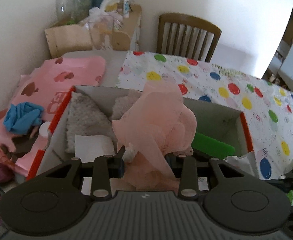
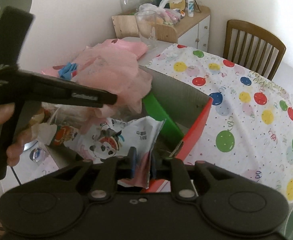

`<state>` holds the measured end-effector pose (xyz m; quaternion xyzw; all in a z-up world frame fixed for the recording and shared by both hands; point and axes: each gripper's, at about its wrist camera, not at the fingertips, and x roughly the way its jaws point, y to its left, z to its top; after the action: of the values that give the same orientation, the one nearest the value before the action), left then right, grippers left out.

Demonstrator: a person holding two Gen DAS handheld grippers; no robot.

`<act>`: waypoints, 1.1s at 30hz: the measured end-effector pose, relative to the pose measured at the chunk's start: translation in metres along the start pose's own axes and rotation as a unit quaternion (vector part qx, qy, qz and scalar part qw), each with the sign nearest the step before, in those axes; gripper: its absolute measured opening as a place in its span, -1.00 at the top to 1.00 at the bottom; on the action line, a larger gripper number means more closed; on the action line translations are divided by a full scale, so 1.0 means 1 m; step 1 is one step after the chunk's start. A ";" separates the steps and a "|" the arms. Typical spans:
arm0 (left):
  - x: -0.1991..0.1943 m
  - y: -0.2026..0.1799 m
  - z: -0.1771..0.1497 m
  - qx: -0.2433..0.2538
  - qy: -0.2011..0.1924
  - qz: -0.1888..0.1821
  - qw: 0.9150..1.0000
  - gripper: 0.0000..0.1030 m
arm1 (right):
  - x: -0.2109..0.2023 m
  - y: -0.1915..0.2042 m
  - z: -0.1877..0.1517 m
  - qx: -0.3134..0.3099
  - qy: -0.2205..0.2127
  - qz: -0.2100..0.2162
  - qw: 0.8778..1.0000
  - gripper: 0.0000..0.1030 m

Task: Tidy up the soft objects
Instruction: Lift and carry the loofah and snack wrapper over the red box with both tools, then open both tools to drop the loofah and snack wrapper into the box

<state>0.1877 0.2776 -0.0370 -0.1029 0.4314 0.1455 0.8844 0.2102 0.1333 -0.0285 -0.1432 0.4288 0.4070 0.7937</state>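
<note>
The left hand-held gripper [image 1: 144, 158] is clenched on a pink mesh pouf [image 1: 156, 118], which hangs over the open cardboard box [image 1: 244, 128] on the table [image 1: 246, 92]. The box has orange-red outer walls and already contains grey fleecy cloths [image 1: 84, 116], a white folded paper [image 1: 94, 143] and a green flat piece [image 1: 212, 146].

The right hand-held gripper [image 2: 142, 165] has a printed foil packet [image 2: 114, 138] between its fingers at the near right corner of the box. Its jaws stand slightly apart; whether the pads press on the packet cannot be determined.

Step in hand: depositing both items into the box. The pouf is above the box interior but not yet resting in it.

Next move, as judged: lower the pouf into the free space between the grey cloths and the green piece, then release. The mesh is springy and may cling to the pads or bulge over the rim; withdraw straight upward.
</note>
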 end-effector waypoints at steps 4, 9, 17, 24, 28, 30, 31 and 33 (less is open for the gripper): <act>0.015 -0.002 0.001 0.012 0.025 0.003 1.000 0.25 | 0.001 0.000 0.003 0.002 0.006 -0.004 1.000 0.55; 0.013 0.006 -0.001 -0.002 0.036 -0.007 0.999 -0.09 | -0.005 0.000 0.003 0.009 0.007 0.003 1.000 0.35; -0.015 0.007 -0.009 -0.008 0.008 -0.030 0.999 -0.40 | -0.019 -0.002 0.001 0.019 -0.006 0.020 1.000 0.06; -0.053 0.012 -0.025 -0.025 -0.028 -0.046 0.998 -0.41 | -0.042 -0.006 -0.003 0.028 -0.037 0.044 0.998 -0.22; -0.077 0.012 -0.036 -0.033 -0.050 -0.048 0.997 -0.46 | -0.056 -0.007 -0.006 0.024 -0.061 0.054 0.996 -0.26; -0.088 0.012 -0.041 -0.035 -0.060 -0.047 0.996 -0.46 | -0.063 -0.007 -0.008 0.023 -0.073 0.057 0.995 -0.32; -0.092 0.012 -0.044 -0.036 -0.065 -0.047 0.996 -0.46 | -0.066 -0.007 -0.009 0.023 -0.078 0.059 0.995 -0.33; -0.102 0.010 -0.050 -0.040 -0.074 -0.046 0.995 -0.46 | -0.072 -0.007 -0.012 0.022 -0.088 0.062 0.994 -0.38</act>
<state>0.0881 0.2540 0.0132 -0.1465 0.3540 0.1293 0.9146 0.1875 0.0846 0.0211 -0.0628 0.3741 0.4570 0.8046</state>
